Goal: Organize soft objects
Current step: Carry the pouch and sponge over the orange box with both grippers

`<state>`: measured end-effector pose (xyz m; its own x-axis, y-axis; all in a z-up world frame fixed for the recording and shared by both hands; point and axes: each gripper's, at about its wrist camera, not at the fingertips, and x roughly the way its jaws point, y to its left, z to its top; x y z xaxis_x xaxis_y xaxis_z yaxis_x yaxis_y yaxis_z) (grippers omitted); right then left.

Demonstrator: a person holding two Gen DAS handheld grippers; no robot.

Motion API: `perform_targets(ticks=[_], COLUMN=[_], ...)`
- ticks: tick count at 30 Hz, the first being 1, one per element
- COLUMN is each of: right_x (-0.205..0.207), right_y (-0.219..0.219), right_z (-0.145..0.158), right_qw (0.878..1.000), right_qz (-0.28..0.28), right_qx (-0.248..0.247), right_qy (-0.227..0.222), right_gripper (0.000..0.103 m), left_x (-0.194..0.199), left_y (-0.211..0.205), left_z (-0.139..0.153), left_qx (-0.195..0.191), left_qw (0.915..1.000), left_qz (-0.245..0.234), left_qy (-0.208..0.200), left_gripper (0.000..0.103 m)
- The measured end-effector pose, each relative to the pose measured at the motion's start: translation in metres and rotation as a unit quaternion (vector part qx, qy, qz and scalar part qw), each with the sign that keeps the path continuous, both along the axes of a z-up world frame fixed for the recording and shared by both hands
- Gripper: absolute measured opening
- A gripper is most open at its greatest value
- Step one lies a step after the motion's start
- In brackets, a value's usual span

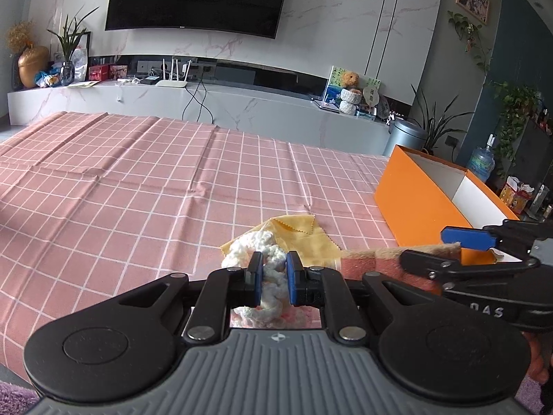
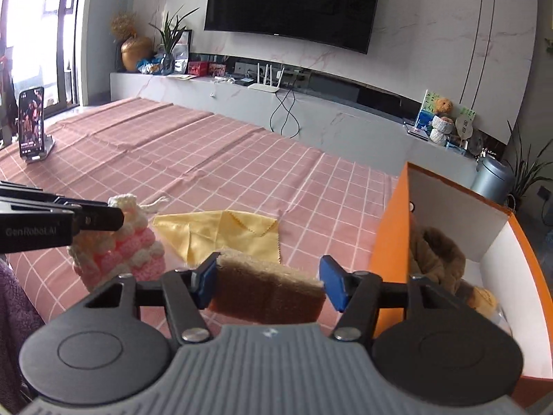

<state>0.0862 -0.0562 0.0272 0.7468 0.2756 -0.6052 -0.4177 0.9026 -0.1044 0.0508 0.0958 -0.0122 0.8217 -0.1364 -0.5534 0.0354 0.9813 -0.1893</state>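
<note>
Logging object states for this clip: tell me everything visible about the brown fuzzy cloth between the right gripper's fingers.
The brown cloth is a thick, fuzzy, towel-like piece in tan and darker brown blocks, apparently folded into a flat slab. It sits tilted between the blue pads of the right hand-held gripper, raised off the pink checked tablecloth. The left pad touches its edge; whether the right pad presses it is unclear. It hangs just left of the orange box, in front of the yellow cloth.

Pink-and-cream crocheted pouch sits upright on the tabletop, yellow cloth lying crumpled flat just behind it. Brown folded cloth is lifted, beside the orange box, where a brown plush toy lies inside.
</note>
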Motion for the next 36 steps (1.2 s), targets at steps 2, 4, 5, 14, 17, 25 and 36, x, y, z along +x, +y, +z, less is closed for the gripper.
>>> perform_targets(ticks=[2, 4, 5, 14, 17, 25, 36], right_x=[-0.002, -0.005, -0.007, -0.019, -0.018, -0.023, -0.004], right_y=[-0.007, -0.012, -0.014, -0.025, -0.021, -0.036, -0.092], right_z=[0.005, 0.009, 0.011, 0.012, 0.008, 0.033, 0.068], right_qw=[1.000, 1.000, 1.000, 0.999, 0.999, 0.997, 0.993], right_qz=[-0.005, -0.010, -0.010, -0.004, -0.004, -0.011, -0.067], right_qx=[0.010, 0.018, 0.022, 0.045, 0.044, 0.069, 0.055], right_qy=[0.000, -0.005, -0.007, 0.000, -0.001, -0.041, -0.082], right_gripper=[0.061, 0.060, 0.060, 0.060, 0.060, 0.060, 0.060], left_x=[-0.002, -0.005, -0.007, -0.013, -0.013, -0.012, 0.018], left_y=[-0.001, -0.001, -0.002, -0.017, -0.023, -0.031, -0.084], left_z=[0.002, 0.006, 0.009, 0.024, 0.023, 0.035, 0.086], left_qx=[0.002, 0.002, 0.002, 0.007, 0.013, 0.003, -0.016], left_qw=[1.0000, 1.0000, 0.9999, 0.9992, 0.9991, 0.9980, 0.9859], left_qz=[0.000, 0.000, -0.001, -0.018, -0.024, -0.039, -0.120], left_qy=[-0.004, -0.009, -0.014, -0.034, -0.032, -0.049, -0.115], left_gripper=[0.016, 0.015, 0.015, 0.015, 0.015, 0.015, 0.015])
